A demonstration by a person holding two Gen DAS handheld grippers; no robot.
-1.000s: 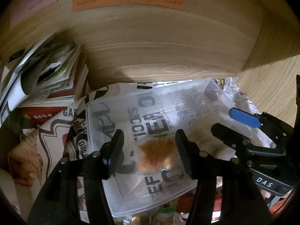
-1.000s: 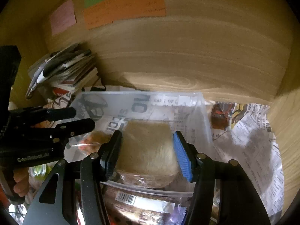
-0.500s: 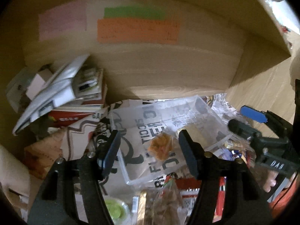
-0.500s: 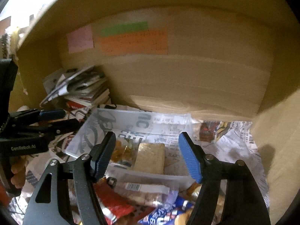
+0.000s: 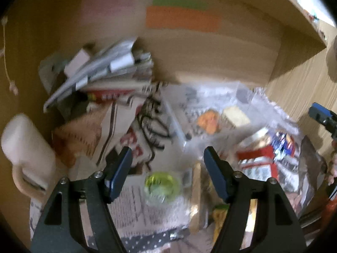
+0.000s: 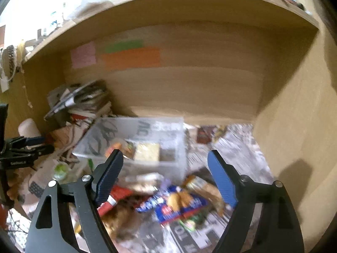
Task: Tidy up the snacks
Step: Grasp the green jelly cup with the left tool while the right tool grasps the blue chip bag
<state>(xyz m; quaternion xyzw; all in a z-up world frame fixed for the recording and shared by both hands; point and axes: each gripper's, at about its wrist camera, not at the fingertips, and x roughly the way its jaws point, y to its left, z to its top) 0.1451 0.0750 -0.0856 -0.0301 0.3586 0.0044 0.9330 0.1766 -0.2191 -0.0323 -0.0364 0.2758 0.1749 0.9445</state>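
Both grippers have drawn back from the clear plastic bin (image 6: 134, 145) since a second ago, when each one reached into it around a snack. The left gripper (image 5: 167, 168) now hangs with its jaws wide apart and nothing between them, above a green-lidded cup (image 5: 162, 186) on the newspaper. The right gripper (image 6: 163, 177) is likewise spread wide and empty, over the loose snack packets, among them a blue packet (image 6: 179, 205). The orange snack (image 6: 114, 146) and the pale wrapped square (image 6: 147, 151) lie side by side inside the bin. The bin sits between a stack of magazines (image 6: 82, 101) on its left and bare newspaper (image 6: 236, 147) on its right, which runs to the wooden side wall (image 6: 294, 139). The back panel (image 6: 200, 80) stands close behind the bin. Both views are blurred.
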